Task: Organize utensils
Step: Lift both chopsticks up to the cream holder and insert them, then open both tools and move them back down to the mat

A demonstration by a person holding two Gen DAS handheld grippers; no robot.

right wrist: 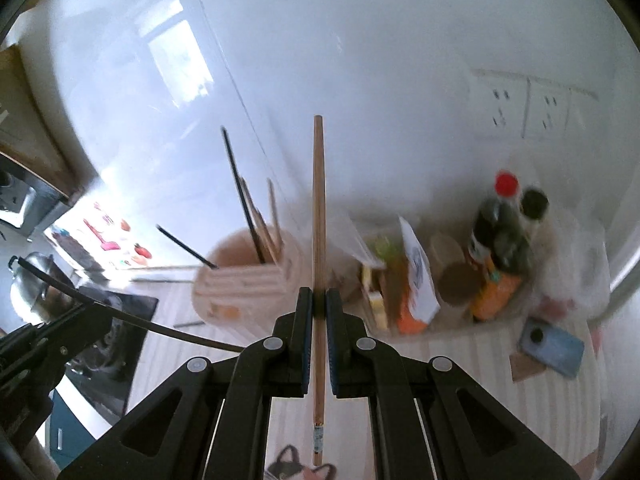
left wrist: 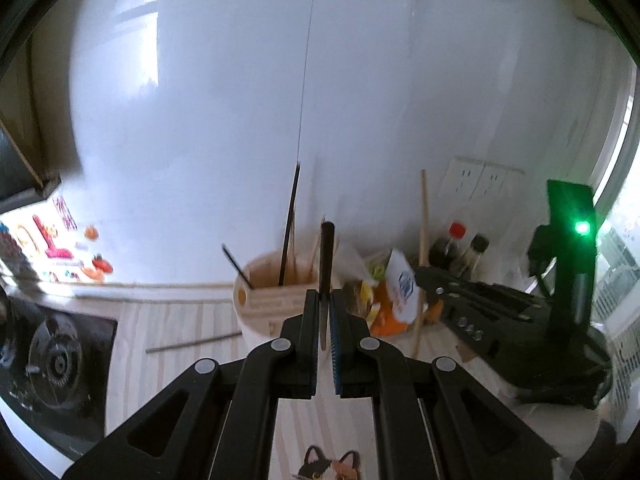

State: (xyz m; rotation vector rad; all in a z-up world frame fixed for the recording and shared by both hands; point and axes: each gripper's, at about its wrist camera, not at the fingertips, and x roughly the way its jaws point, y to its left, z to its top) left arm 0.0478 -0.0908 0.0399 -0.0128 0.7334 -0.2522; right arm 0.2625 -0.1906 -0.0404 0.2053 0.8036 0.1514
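- At the centre bottom of the left wrist view, the left gripper (left wrist: 324,320) is clenched on a thin dark utensil with a black handle (left wrist: 326,276), which stands nearly upright between the jaws.
- At the centre bottom of the right wrist view, the right gripper (right wrist: 319,320) is grasping a long light-brown wooden chopstick (right wrist: 318,240), also upright, with its lower end hanging below the jaws.
- Just behind both grippers stands the round pale wooden utensil holder (left wrist: 272,304), already containing black and wooden sticks; it sits left of centre in the right view.
- One grey stick (left wrist: 194,343) lies on the striped counter at the holder's foot, centre left, not yet collected.
- I judge that the step in hand is to drop each held piece into the holder.
- To do it well, bring one tool at a time over the open mouth, keep it vertical, and lower the tip inside the rim before releasing.
- The sticks already inside lean to different sides, so aim for a free gap.
- The bottles and packets to the right stand near; keep the right gripper away from them.
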